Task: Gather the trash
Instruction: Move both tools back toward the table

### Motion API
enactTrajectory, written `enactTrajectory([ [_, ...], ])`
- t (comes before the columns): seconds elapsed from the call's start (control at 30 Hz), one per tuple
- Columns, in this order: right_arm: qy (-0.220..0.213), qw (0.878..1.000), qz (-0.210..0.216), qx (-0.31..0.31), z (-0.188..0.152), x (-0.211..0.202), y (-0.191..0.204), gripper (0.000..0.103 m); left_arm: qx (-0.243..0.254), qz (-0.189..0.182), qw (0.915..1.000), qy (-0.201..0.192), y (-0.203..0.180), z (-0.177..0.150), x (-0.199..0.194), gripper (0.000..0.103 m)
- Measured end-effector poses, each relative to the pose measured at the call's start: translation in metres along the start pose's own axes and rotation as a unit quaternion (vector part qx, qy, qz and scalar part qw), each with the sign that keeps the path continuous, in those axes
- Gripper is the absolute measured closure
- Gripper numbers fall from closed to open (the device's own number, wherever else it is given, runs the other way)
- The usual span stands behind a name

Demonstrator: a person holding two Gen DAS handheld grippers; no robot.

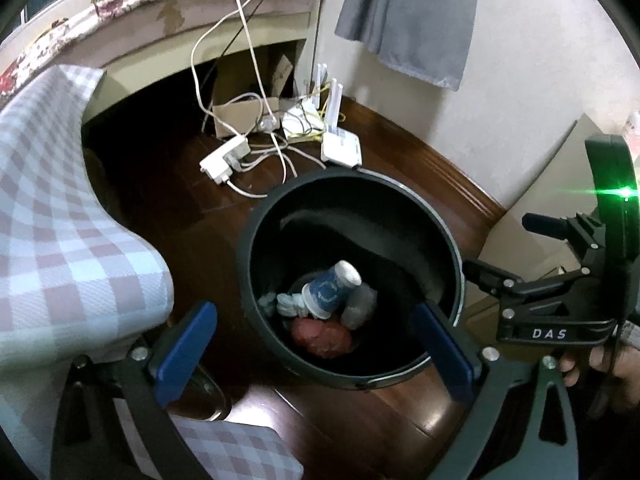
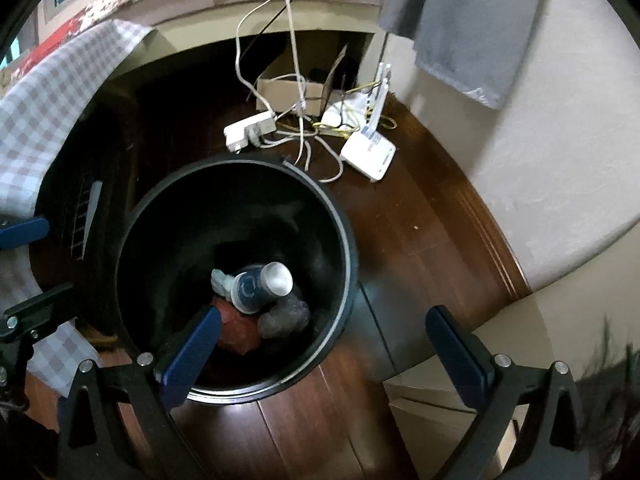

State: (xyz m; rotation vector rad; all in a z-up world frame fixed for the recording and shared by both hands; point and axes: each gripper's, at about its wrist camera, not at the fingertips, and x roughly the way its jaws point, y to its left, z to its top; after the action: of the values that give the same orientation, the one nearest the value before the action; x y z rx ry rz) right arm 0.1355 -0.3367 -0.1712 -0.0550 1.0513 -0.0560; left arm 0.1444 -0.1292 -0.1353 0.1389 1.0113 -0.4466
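Trash sits at the bottom of the black round bin (image 1: 420, 216), which stands on the dark wooden floor (image 1: 360, 412). Left gripper (image 1: 316, 344) hangs over the bin's near rim, blue fingers (image 1: 186, 346) spread wide, nothing between them; the right-hand finger overlaps the rim at 5 o'clock. Right gripper (image 2: 334, 354) likewise wide open and empty, its left finger (image 2: 192, 360) over the bin mouth at 7 o'clock, the other over bare floor beside the bin. In the left wrist view, the right gripper's body reaches in from 3 o'clock, close to the rim; contact cannot be told. Contents, near to far: red crumpled wad (image 1: 322, 336), grey crumpled plastic (image 1: 360, 306), blue paper cup (image 1: 330, 290) lying on its side, pale scraps (image 1: 288, 304) at its left. Checked cloth (image 1: 60, 220) drapes at 9 o'clock. Beyond the bin at 12 o'clock: white power strip (image 1: 224, 160), white router (image 1: 342, 148), tangled cables (image 1: 256, 80), open cardboard box (image 1: 236, 114) under a cream surface (image 1: 224, 20). Grey cloth (image 1: 412, 12) hangs on the wall at 1 o'clock.
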Motion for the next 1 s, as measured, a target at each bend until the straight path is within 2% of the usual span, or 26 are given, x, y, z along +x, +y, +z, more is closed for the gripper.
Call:
enactTrajectory([
  [0.3,-0.043,0.999,-0.005,0.021,0.01,-0.047,-0.015,0.0,0.001,0.001,0.9996,-0.028,-0.008,0.012,-0.034,0.003],
  [0.6,-0.102,0.995,-0.004,0.02,0.032,-0.102,-0.007,0.0,0.002,0.007,0.9976,-0.069,-0.007,0.02,-0.084,0.003],
  [0.77,-0.123,0.992,0.004,0.005,0.043,-0.121,0.013,0.0,-0.008,0.034,0.9945,-0.099,0.015,0.02,-0.113,0.003],
  [1.0,-0.143,0.988,0.044,-0.027,0.062,-0.133,0.066,0.0,-0.062,0.084,0.9838,-0.145,0.073,0.011,-0.151,0.003],
])
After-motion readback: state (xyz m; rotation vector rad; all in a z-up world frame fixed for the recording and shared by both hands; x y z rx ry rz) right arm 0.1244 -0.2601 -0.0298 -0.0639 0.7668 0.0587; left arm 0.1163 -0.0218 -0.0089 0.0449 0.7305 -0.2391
